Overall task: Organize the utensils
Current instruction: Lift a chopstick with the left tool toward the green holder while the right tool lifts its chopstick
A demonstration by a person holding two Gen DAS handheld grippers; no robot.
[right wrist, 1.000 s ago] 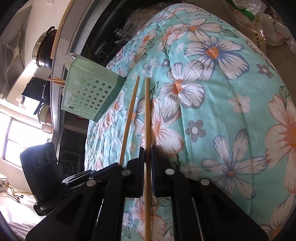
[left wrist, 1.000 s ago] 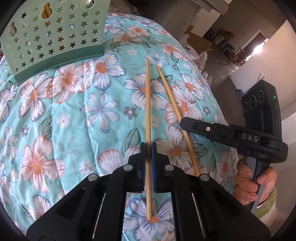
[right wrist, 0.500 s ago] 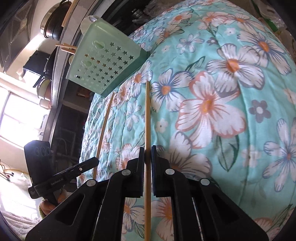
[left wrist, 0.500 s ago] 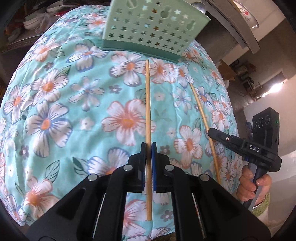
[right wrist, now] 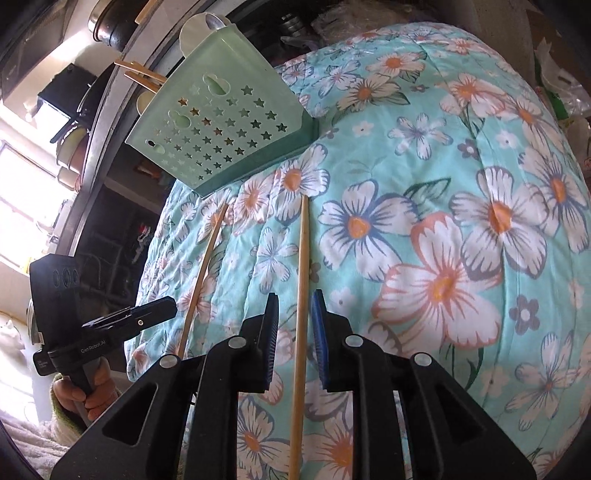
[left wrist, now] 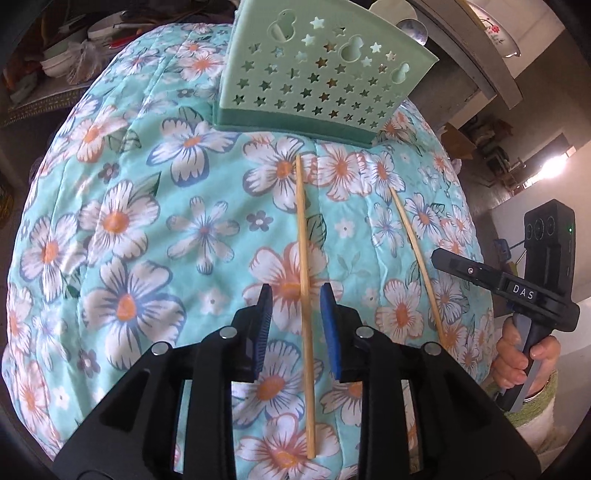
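Bamboo-coloured, thin wooden chopstick [left wrist: 303,258] lies on the floral quilted cloth [left wrist: 122,229] between the blue pads of the left gripper [left wrist: 296,325], thin tip aimed at the base of the holder. Jaws are opening, pads clear of the stick on both sides, nothing clamped. Second wooden chopstick [right wrist: 301,295] sits likewise between the pads of the right gripper [right wrist: 294,325]; those jaws are opening too, pads off the stick. Sticks lie roughly parallel, apart, both tips near the holder's front edge, neither touching it as far as I can tell.

Progress judgement: both chopsticks look lined up in front of the holder but neither is inside, so the actual stowing is left. Likely early to mid task.

Containers: pale green plastic utensil holder with star-shaped cutouts [left wrist: 314,77] stands on the cloth toward its far edge, on a darker green base. Right wrist view shows a few light sticks [right wrist: 142,75] poking out behind its top, and a pale rounded spoon-like thing [right wrist: 207,26] above the rim; can't tell which compartment. Interior hidden.

Person's hand [left wrist: 517,354] grips the right gripper's handle off the cloth's right edge.
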